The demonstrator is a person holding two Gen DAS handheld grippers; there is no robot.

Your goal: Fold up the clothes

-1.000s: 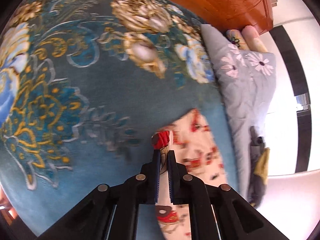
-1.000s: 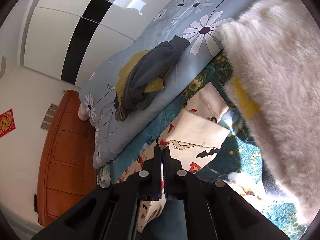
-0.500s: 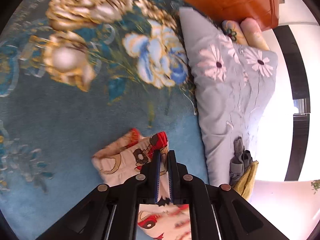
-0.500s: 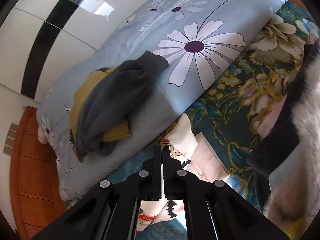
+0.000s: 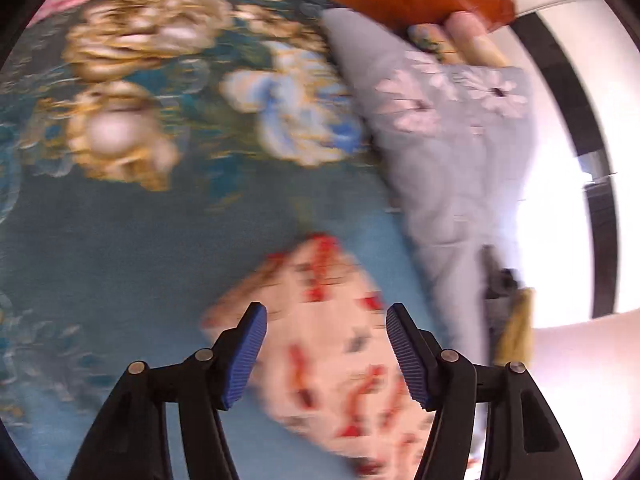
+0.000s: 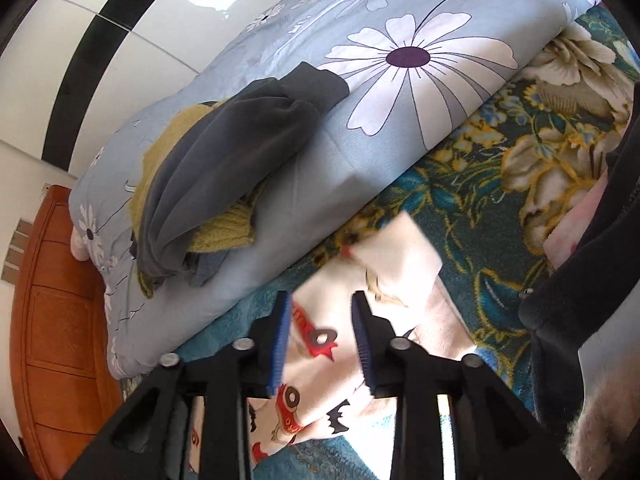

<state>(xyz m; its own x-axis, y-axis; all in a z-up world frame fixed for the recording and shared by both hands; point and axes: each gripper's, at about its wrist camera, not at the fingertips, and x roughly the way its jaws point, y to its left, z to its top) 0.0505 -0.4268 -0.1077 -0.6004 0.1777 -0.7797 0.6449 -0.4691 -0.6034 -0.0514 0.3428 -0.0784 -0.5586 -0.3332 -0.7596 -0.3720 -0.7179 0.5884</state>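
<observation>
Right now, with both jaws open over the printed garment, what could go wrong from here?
The cartoon-print garment lies loose on the teal floral blanket. If the left gripper or right gripper closes low, it may pinch blanket along with cloth. The fold's top flap looks free and could slide open. The left view is motion-blurred, so edge alignment there is uncertain.
</observation>
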